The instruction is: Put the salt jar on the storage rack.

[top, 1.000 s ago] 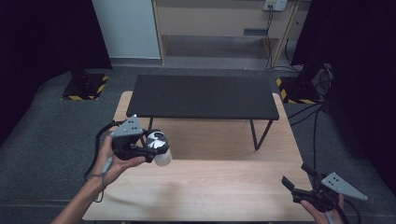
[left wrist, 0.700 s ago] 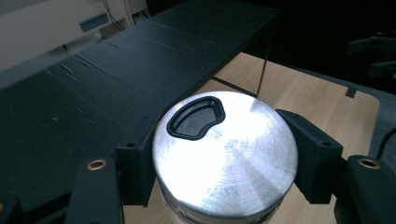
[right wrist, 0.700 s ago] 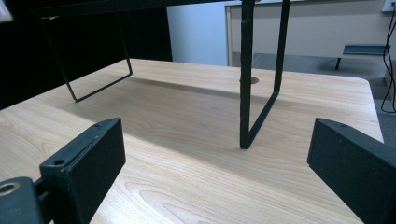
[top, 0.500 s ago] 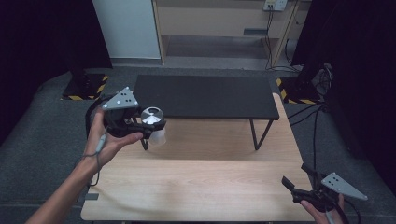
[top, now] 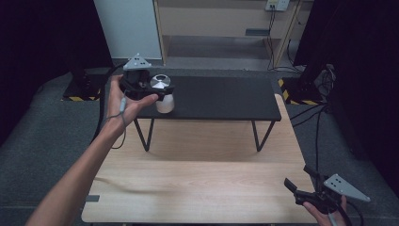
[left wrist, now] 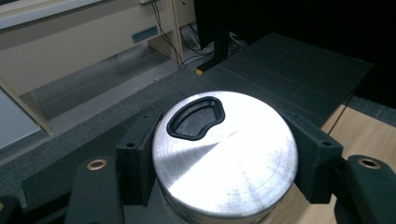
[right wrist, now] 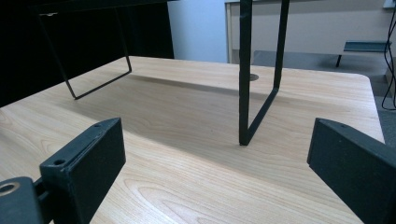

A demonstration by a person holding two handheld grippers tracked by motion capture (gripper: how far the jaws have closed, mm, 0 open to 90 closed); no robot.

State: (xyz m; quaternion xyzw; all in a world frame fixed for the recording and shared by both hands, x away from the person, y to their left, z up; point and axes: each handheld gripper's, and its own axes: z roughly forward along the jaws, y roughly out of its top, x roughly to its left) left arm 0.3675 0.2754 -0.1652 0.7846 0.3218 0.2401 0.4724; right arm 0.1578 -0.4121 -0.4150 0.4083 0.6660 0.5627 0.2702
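A round steel cup [top: 163,93] with a flat brushed-metal lid is held in the air, its base hanging just above the near left edge of a low black shelf [top: 221,98]. The cup stands upright, so its long axis runs vertically and the lid faces the ceiling. In the left gripper view the lid [left wrist: 224,154] shows a kidney-shaped drinking hole with a black rim, set toward the side farthest from the hand.

The left gripper [top: 157,89] has its 2 black jaws clamped on opposite sides of the cup just under the lid, 1 pad on each side, so the cup sits directly between the fingers. The left hand [top: 123,101] holds this gripper from the left, pointing it roughly level toward the shelf.

The shelf stands on thin black wire legs on a light wooden table [top: 197,183]. Its dark top lies just beyond and to the right of the cup, which seems the likely place to set it down.

The right gripper [top: 303,184] rests low at the near right corner of the table, well apart from the cup, its jaws spread wide with nothing between them. In the right gripper view 1 shelf leg [right wrist: 257,93] stands ahead between the 2 open jaws. The left hand is by far the nearer.
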